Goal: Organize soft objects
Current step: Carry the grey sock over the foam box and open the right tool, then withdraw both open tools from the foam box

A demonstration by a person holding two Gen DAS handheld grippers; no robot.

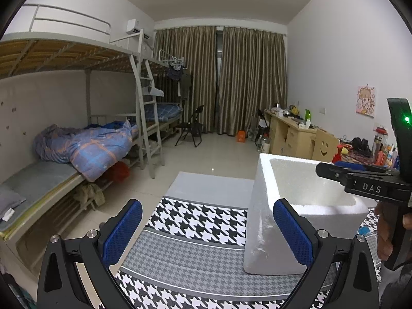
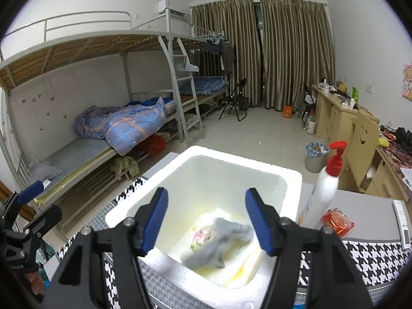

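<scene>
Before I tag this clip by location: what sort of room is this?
Most likely a shared dorm bedroom: metal bunk beds with a rumpled quilt, desks along the wall, drawn curtains.

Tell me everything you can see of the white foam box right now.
The foam box is white, thick-walled polystyrene by its look, with rounded inner corners and no lid on. It stands upright on the houndstooth cloth. Inside lie a crumpled grey cloth, a small floral piece and pale folded fabric beneath. The right gripper hovers over it, jaws open and empty. A pump bottle stands beside it.
</scene>
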